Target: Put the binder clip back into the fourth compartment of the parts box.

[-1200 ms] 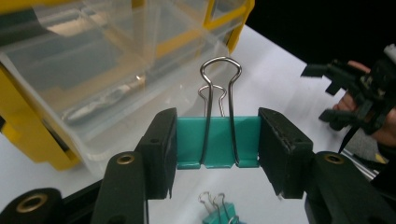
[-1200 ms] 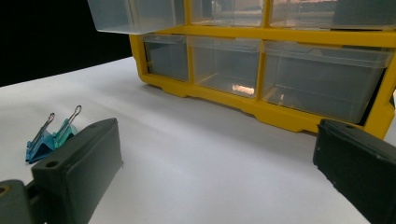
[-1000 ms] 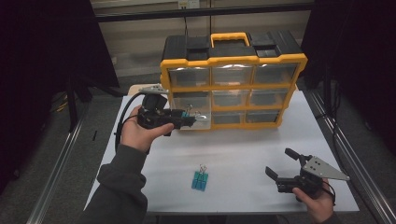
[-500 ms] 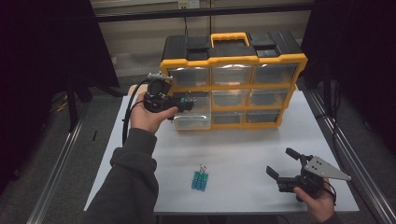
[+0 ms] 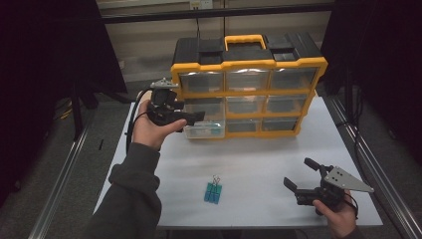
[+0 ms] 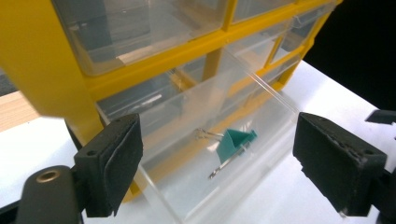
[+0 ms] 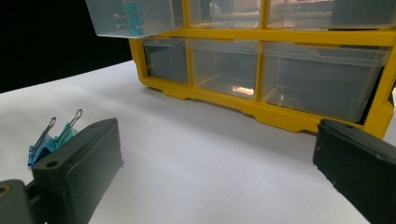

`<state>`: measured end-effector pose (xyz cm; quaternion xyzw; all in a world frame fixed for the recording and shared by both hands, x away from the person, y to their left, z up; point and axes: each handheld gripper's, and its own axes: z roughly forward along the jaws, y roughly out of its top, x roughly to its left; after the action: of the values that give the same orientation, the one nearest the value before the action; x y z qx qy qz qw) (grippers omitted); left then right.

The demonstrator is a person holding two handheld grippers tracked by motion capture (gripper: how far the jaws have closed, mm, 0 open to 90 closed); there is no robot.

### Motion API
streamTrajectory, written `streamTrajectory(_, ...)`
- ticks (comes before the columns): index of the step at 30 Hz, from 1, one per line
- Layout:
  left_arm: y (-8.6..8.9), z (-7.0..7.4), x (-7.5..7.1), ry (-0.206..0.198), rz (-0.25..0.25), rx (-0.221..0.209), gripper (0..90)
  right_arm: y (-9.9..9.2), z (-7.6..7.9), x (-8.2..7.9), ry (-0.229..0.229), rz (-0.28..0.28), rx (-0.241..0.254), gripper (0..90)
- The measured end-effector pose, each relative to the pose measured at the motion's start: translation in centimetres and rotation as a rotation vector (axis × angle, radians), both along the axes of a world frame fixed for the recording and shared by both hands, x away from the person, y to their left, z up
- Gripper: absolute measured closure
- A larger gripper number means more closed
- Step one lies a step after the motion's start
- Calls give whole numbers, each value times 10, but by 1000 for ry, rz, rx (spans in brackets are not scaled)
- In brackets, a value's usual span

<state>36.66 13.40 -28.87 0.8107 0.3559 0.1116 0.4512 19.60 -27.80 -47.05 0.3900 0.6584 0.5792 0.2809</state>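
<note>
My left gripper [image 6: 215, 163] has just been opening, jaws apart and empty over the pulled-out drawer [image 6: 261, 140]; a clip [image 6: 233, 140] lies in it below me. Next: fetch the clips [image 5: 213, 191] near my open, idle right gripper [image 5: 303, 174].

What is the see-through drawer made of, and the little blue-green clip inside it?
The drawer looks like clear, glossy plastic: you see straight through its walls, and its edges catch the light. The clip seems to be painted metal, teal and smooth, with thin shiny wire handles like bare steel. The cabinet frame around it looks like yellow moulded plastic with a dull sheen.
</note>
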Motion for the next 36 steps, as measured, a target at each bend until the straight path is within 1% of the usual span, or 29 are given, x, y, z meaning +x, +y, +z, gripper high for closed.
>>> streamTrajectory(1,3,0,-5,1,-11,-1,137,0,0,0,1,2,1,8)
streamTrajectory(2,3,0,-5,1,-11,-1,136,0,0,0,1,-1,2,8)
streamTrajectory(5,9,-3,-15,-17,-18,0,116,0,0,-1,3,-2,-3,8)
streamTrajectory(6,9,-3,-15,-17,-18,0,111,0,0,-1,3,-2,-3,8)
streamTrajectory(8,11,-8,-20,-24,-22,-11,108,0,0,0,0,-2,-7,8)
streamTrajectory(9,12,-9,-22,-28,-23,-5,104,0,0,0,2,-7,-4,8)
streamTrajectory(10,14,-14,-27,-27,-18,-15,106,0,0,0,2,-2,-6,8)
streamTrajectory(11,15,-17,-29,-31,-15,-5,104,0,0,0,0,-3,-7,7)
streamTrajectory(12,15,-17,-29,-31,-15,-5,103,0,0,0,0,-3,-7,7)
streamTrajectory(14,17,-26,-35,-22,-18,-2,103,0,0,0,2,-4,-3,7)
streamTrajectory(16,17,-29,-37,-26,-14,-3,103,0,0,0,1,1,-8,7)
streamTrajectory(17,18,-32,-39,-27,-14,-11,103,0,0,0,1,1,-8,7)
streamTrajectory(18,19,-35,-40,-22,-16,-13,103,0,0,0,1,2,-9,7)
streamTrajectory(19,20,-41,-43,-22,-11,-4,98,0,0,0,1,3,-10,7)
streamTrajectory(20,20,-41,-43,-22,-11,-4,94,0,0,0,1,3,-10,7)
streamTrajectory(21,20,-45,-45,-16,-15,-14,94,0,0,0,1,2,-10,7)
streamTrajectory(22,20,-47,-47,-11,-14,-14,94,0,0,0,1,3,-8,7)
streamTrajectory(23,19,-54,-50,-13,-21,-6,94,0,0,0,1,1,-10,7)
streamTrajectory(24,18,-57,-51,-8,-22,-25,94,1,0,0,1,-2,-8,7)
streamTrajectory(25,18,-61,-53,-3,-23,-22,94,1,0,0,6,-2,-7,7)
streamTrajectory(26,18,-61,-53,-3,-23,-22,94,1,0,0,1,-2,-9,7)
streamTrajectory(27,17,-68,-55,-1,-18,-28,94,1,0,0,0,-2,-11,7)
streamTrajectory(28,17,-68,-55,-1,-18,-28,94,1,0,0,0,-2,-11,7)
streamTrajectory(31,16,-80,-59,6,-21,-27,94,0,0,0,-2,0,-14,7)
streamTrajectory(32,15,-84,-60,8,-18,-19,94,0,0,0,-1,-4,-11,7)
streamTrajectory(33,13,-91,-63,11,-21,-17,94,0,0,0,2,-1,-12,7)
streamTrajectory(35,11,-97,-65,23,-38,-23,93,0,0,-1,3,-3,-9,7)
streamTrajectory(36,11,-97,-65,23,-38,-23,93,0,0,-1,3,-3,-9,7)
